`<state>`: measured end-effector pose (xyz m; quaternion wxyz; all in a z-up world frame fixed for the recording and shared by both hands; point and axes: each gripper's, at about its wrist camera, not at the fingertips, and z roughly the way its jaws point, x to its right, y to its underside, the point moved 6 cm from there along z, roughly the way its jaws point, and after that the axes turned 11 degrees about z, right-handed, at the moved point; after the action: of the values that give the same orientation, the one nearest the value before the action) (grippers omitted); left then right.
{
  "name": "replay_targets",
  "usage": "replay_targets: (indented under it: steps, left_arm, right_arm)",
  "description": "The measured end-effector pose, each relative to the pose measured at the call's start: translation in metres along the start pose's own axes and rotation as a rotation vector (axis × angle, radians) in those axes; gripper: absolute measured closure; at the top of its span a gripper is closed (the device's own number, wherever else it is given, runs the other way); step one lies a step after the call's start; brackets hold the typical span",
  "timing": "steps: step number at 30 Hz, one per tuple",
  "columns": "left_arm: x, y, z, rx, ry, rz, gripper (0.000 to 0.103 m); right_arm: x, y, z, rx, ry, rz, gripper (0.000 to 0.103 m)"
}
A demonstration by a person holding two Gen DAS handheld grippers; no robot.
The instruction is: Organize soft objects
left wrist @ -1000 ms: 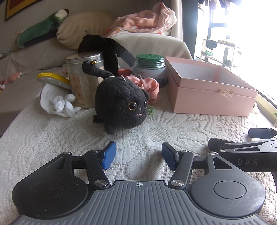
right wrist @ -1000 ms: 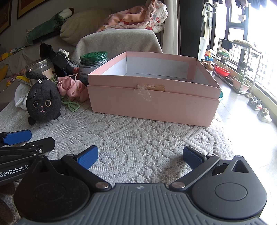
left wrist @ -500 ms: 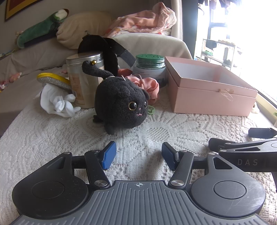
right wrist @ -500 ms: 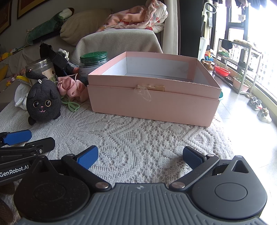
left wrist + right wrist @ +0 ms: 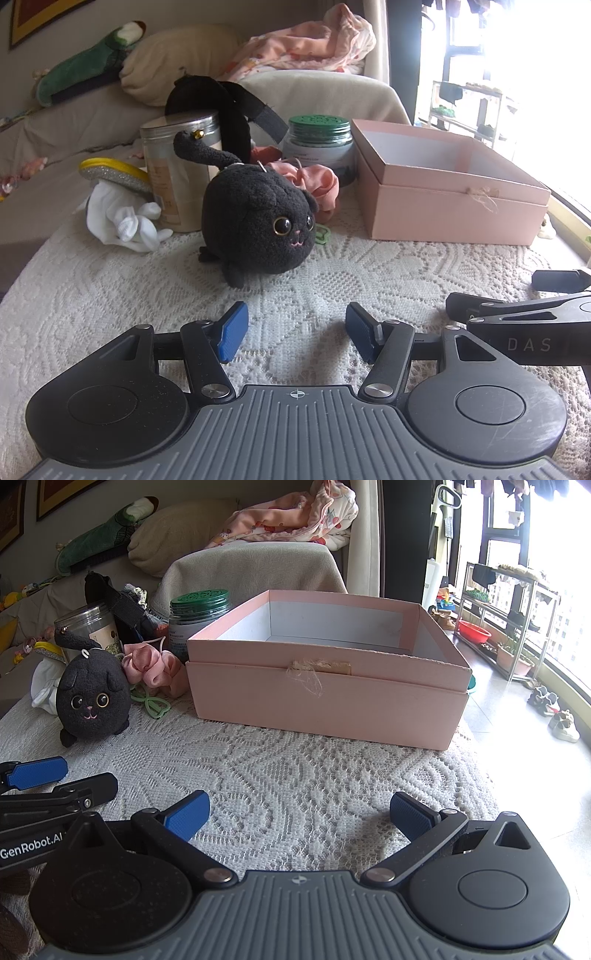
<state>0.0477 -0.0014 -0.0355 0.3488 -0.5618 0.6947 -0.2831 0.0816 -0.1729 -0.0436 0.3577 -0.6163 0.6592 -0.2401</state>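
While a lace-covered surface [image 5: 110, 288] fills the lower half of both views, the pink box [image 5: 325, 698] takes the centre of the right wrist view and the right middle of the left wrist view [image 5: 450, 199]; it stands upright with no lid on top, its white inside showing.

Left of the box, the cat plush [image 5: 258, 225] sits at the centre of the left wrist view, facing lower right, tail curled up toward the upper left. It lies straight ahead of the left hand-held gripper [image 5: 295, 332], above the gap between the blue pads, near but apart from them. This hand-held gripper has its fingers spread and grips nothing. In the right wrist view the plush [image 5: 92, 694] is at middle left, well off to the left of the right hand-held gripper [image 5: 299, 816], which is spread wide, grips nothing, and points at the box's front wall.

Behind the plush stand a tin [image 5: 177, 166], left of centre, and a green-lidded jar [image 5: 317, 144], just left of the box. A black strap [image 5: 236, 107] drapes over the tin. A pink scrunchie [image 5: 317, 181] lies between the plush and the jar, touching the plush's back. White cloth [image 5: 118, 218] is bunched at middle left, beside the tin. A small green clip [image 5: 151, 705] lies on the lace between plush and box.
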Motion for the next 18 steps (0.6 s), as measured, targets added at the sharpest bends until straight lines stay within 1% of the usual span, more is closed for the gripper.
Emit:
replay_targets:
  steps: [18]
  left_arm:
    - [-0.0004, 0.0002, -0.0001, -0.002, -0.007, 0.001, 0.037]
  right_arm:
    - [0.0001, -0.0001, 0.0002, 0.0, 0.0, 0.0, 0.0]
